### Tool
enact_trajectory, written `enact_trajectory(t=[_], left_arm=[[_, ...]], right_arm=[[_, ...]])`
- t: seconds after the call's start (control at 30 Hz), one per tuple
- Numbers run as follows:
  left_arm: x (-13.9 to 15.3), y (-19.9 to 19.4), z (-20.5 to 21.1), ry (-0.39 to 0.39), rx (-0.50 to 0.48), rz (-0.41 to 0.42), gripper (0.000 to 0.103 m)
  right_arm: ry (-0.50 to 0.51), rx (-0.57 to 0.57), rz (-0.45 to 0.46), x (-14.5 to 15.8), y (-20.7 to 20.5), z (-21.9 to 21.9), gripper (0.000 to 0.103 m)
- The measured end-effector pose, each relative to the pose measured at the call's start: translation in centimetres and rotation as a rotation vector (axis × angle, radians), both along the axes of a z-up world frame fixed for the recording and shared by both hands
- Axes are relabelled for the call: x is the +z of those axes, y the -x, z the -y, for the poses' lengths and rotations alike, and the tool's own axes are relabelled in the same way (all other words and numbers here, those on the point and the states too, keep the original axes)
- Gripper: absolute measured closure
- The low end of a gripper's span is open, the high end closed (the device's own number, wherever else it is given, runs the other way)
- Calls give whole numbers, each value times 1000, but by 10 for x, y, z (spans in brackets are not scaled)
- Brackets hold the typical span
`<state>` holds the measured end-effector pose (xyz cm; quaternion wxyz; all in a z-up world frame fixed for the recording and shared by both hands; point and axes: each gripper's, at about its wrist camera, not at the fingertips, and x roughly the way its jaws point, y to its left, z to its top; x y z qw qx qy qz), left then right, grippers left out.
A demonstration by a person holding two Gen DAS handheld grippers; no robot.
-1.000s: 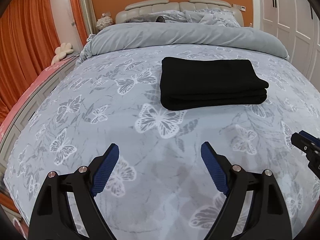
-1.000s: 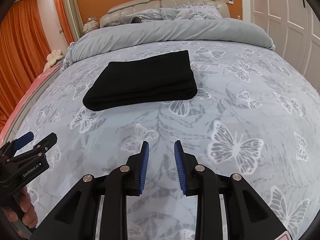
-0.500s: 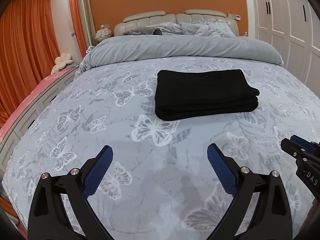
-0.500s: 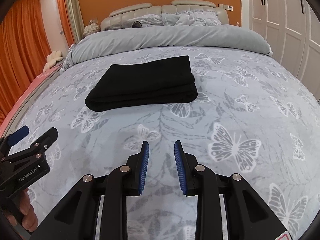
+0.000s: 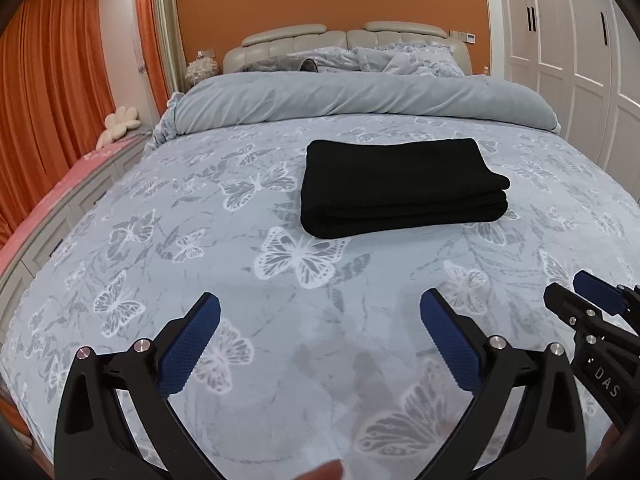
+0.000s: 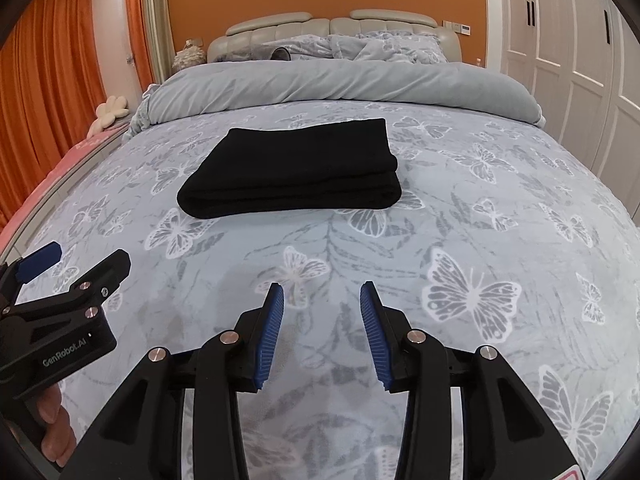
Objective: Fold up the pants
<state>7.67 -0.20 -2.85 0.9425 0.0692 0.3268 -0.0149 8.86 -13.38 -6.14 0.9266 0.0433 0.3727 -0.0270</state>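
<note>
Left wrist view crops right gripper [image 5: 576, 292], perhaps halfway.

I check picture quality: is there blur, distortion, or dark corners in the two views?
Left wrist view: sharp, fisheye bends the bed, corners dark, pants show little detail. Right wrist view: the same curve and dark corners, soft even light, no glare.

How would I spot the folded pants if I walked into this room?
Look at the big bed with its grey butterfly-print cover. Near its middle, short of the rolled-back plain grey duvet, lies a flat rectangular bundle, the pants. It is the only solid black thing there.
</note>
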Motion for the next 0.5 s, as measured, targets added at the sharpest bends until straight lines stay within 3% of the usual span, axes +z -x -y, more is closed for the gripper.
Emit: enact_trajectory(t=[0.3, 0.5], left_arm=[[-7, 3, 4, -9, 1, -6, 5], [-29, -8, 2, 41, 5, -84, 5]], right_arm=[[4, -3, -4, -1, 2, 1, 63], [14, -26, -34, -15, -1, 7, 61]])
